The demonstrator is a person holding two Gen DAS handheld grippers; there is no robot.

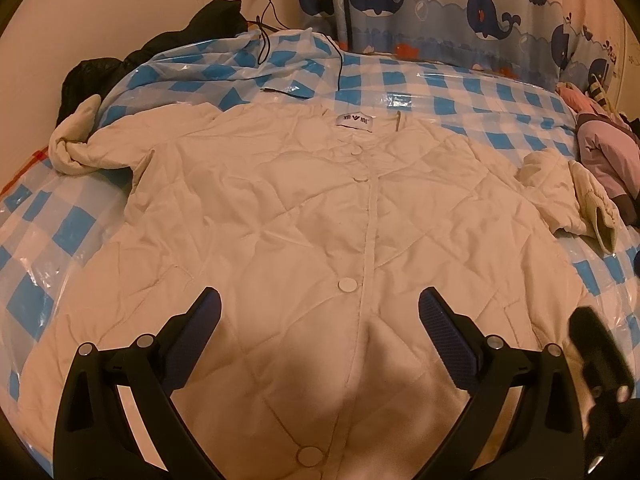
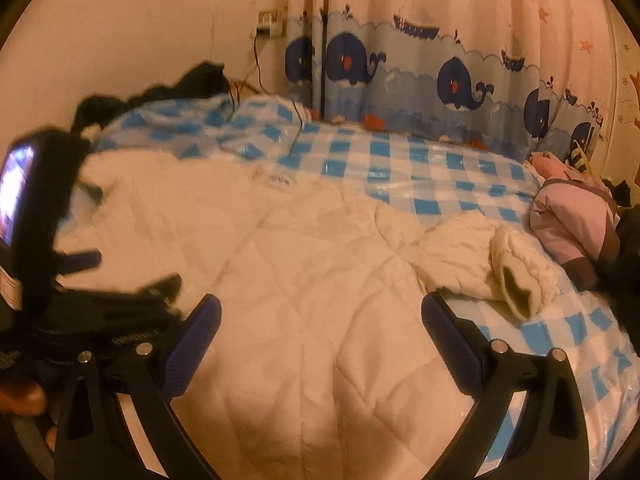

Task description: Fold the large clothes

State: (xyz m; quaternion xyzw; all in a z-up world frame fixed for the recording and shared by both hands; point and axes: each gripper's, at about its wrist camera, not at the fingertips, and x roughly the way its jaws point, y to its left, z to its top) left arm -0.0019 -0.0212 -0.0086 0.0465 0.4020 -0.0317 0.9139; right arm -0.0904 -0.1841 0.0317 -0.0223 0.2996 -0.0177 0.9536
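A white quilted jacket [image 1: 304,216] lies spread flat on the bed, buttoned front up, collar label at the far end. Its left sleeve [image 1: 80,140] is bunched at the far left and its right sleeve [image 1: 576,200] is crumpled at the right. My left gripper [image 1: 320,312] hovers open over the jacket's lower front, astride the button line, holding nothing. In the right wrist view the same jacket [image 2: 304,280] fills the middle, its crumpled sleeve [image 2: 504,276] to the right. My right gripper [image 2: 320,320] is open above the jacket's right half, empty. The left gripper's body [image 2: 44,240] shows blurred at the left.
The bed carries a blue and white checked plastic sheet [image 1: 440,88]. Dark clothes [image 1: 160,52] are piled at the far left by the wall, with a black cable [image 1: 300,56] across the sheet. Pink clothing [image 1: 608,152] lies at the right edge. A whale-print curtain [image 1: 460,12] hangs behind.
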